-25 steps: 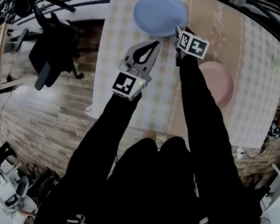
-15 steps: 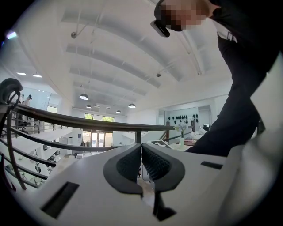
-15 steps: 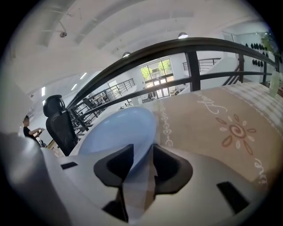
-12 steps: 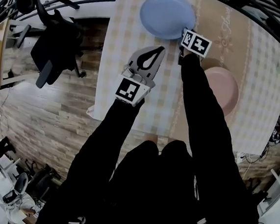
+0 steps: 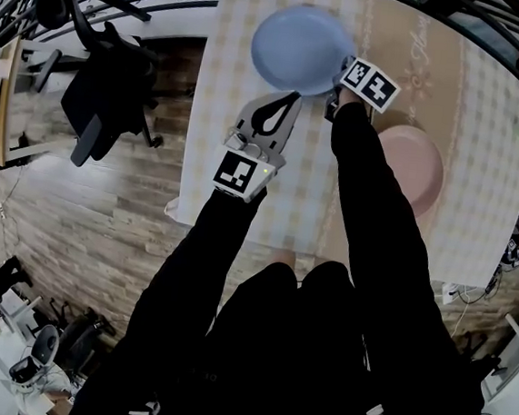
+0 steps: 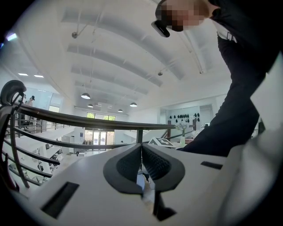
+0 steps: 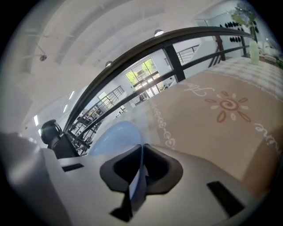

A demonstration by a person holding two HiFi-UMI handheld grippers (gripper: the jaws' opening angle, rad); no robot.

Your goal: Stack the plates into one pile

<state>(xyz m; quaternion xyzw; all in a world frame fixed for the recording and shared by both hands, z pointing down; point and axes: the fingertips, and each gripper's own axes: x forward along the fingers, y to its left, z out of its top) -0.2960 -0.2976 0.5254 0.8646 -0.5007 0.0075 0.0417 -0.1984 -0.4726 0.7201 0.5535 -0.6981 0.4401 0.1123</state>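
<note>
Step in hand: pick-up of the first plate; the right gripper (image 5: 335, 86) sits at the near-right rim of the blue plate (image 5: 295, 46), pointing down at a slant; its fingers (image 7: 120, 170) have just been closing and now clamp the thin blue rim, which runs edge-on between them in the right gripper view; whether the plate has left the cloth I cannot tell; the left gripper (image 5: 294, 98) hovers just beside the plate's near edge, fingers together with nothing between them, apparently idle; the pink plate (image 5: 418, 172) lies flat on the tabletop (image 5: 489, 96), to the right of the blue one and nearer the person, apart from it and partly hidden by the right sleeve; no pile yet, so by my reading the task is at an early stage; next move, as I judge it: lift the blue plate clear, keep it near level since a one-sided rim grip invites sag or slip, carry it over the pink plate, centre it, and set it down before the fingers part
</note>
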